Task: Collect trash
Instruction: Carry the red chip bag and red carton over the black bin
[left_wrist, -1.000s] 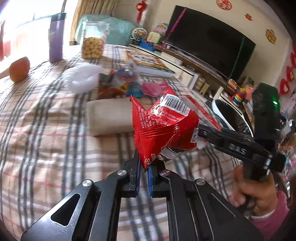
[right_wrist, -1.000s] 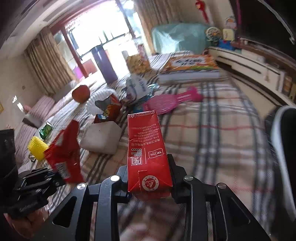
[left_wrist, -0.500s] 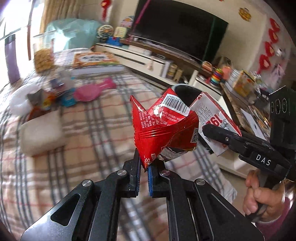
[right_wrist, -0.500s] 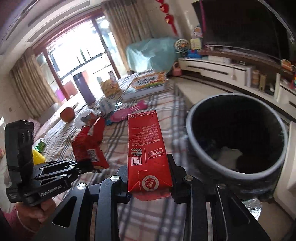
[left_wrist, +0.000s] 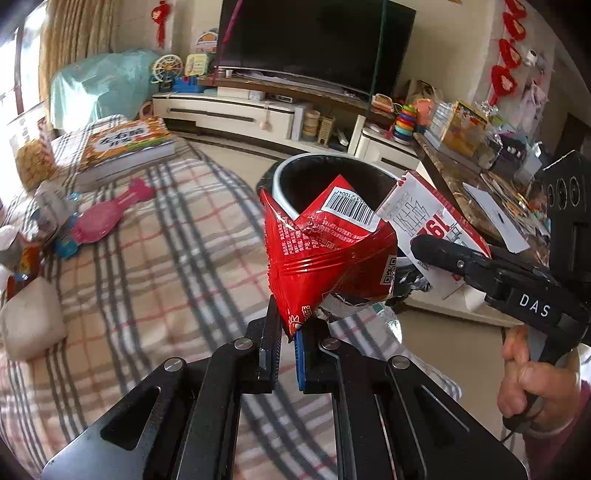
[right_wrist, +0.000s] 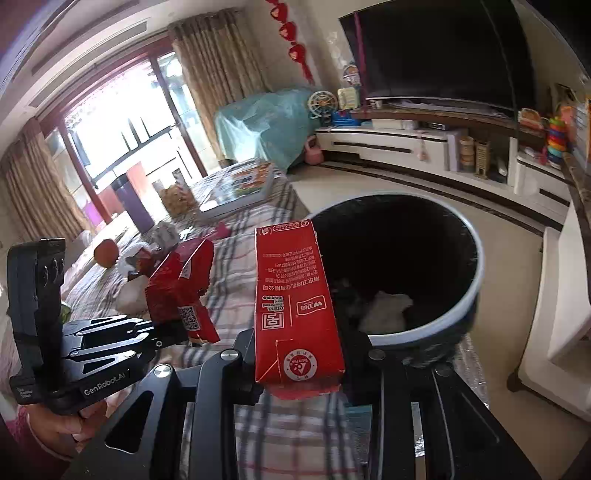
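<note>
Beside the bin's rim (right_wrist: 476, 291), the left claw (left_wrist: 287, 334) pinches a red wrapper (left_wrist: 325, 254) and the right claw (right_wrist: 303, 354) clamps a red carton (right_wrist: 295, 295).

Bin (left_wrist: 284, 184) interior mostly behind red wrapper (left_wrist: 325, 254) and carton (left_wrist: 436, 218)

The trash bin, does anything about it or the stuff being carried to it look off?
Nothing odd. The bin stands upright beside the bed, some trash inside. The crumpled snack bag and red carton are gripped above the bedspread.
</note>
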